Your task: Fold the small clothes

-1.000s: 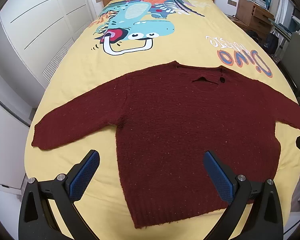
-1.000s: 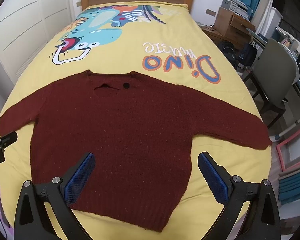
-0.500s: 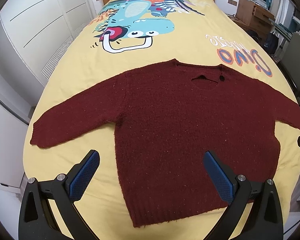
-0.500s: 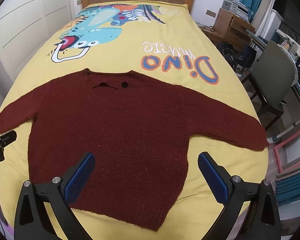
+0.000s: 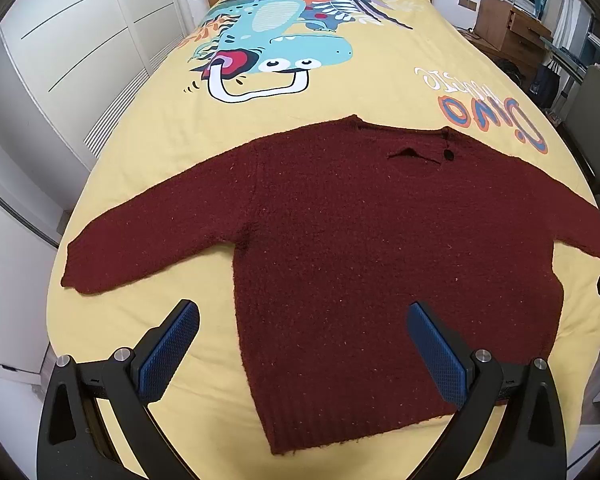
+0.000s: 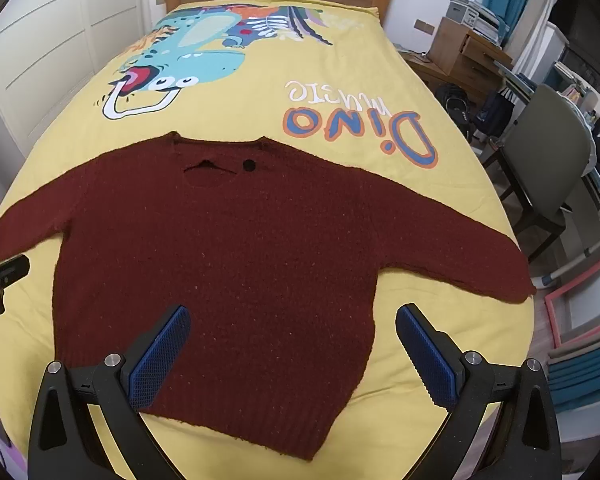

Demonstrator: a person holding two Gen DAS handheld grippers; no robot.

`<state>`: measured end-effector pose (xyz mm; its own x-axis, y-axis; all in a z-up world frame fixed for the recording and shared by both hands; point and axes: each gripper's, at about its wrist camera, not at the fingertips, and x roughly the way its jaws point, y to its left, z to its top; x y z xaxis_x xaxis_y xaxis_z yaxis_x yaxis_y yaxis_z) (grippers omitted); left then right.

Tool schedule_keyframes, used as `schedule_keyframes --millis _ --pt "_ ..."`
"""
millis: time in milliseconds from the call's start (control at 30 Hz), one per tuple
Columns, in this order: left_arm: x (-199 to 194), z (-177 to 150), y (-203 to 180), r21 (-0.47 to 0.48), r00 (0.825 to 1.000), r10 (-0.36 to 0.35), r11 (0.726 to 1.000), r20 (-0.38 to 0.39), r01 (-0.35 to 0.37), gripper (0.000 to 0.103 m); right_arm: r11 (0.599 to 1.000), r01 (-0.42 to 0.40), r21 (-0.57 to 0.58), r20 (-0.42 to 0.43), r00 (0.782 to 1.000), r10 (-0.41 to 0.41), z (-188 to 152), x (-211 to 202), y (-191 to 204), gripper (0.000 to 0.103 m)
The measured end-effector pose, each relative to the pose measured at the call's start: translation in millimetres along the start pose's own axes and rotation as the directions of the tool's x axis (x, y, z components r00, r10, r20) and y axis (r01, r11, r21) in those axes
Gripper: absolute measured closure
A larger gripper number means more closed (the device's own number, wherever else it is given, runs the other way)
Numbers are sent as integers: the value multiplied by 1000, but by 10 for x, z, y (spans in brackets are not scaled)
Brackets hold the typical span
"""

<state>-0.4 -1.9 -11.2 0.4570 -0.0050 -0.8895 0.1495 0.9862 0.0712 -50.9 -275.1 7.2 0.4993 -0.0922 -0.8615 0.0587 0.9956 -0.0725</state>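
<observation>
A dark red knitted sweater point(image 5: 360, 240) point(image 6: 228, 256) lies flat on the yellow bedspread point(image 5: 380, 92), both sleeves spread out sideways, neck towards the headboard. My left gripper point(image 5: 302, 312) hovers open above the hem's left part, nothing between its blue pads point(image 5: 168, 352). My right gripper point(image 6: 292, 316) is open above the hem's right part, likewise holding nothing. Part of the other gripper shows at the right edge of the left wrist view and at the left edge of the right wrist view.
The bedspread point(image 6: 340, 80) carries a dinosaur print point(image 5: 276, 48) and "Dino" lettering point(image 6: 360, 124). White wardrobe doors point(image 5: 72, 52) run along the left. A grey chair point(image 6: 548, 160), a wooden drawer unit point(image 6: 468, 56) and bags stand to the right of the bed.
Both grippers have lifted or drawn back slightly, so the sweater sits a little higher in each view. The sweater itself has not moved and both grippers stay open.
</observation>
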Motion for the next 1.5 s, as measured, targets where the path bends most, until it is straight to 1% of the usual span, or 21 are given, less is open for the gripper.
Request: schedule_keyframes --millis 667,1500 --pt "12 -8 -25 -12 1000 -15 1000 -1 15 1 1000 0 -30 -15 1000 -1 -25 26 77 1" --pt "-1 2 -28 2 1000 -19 1000 2 19 1 999 -6 -48 -25 1000 5 -43 82 99 1"
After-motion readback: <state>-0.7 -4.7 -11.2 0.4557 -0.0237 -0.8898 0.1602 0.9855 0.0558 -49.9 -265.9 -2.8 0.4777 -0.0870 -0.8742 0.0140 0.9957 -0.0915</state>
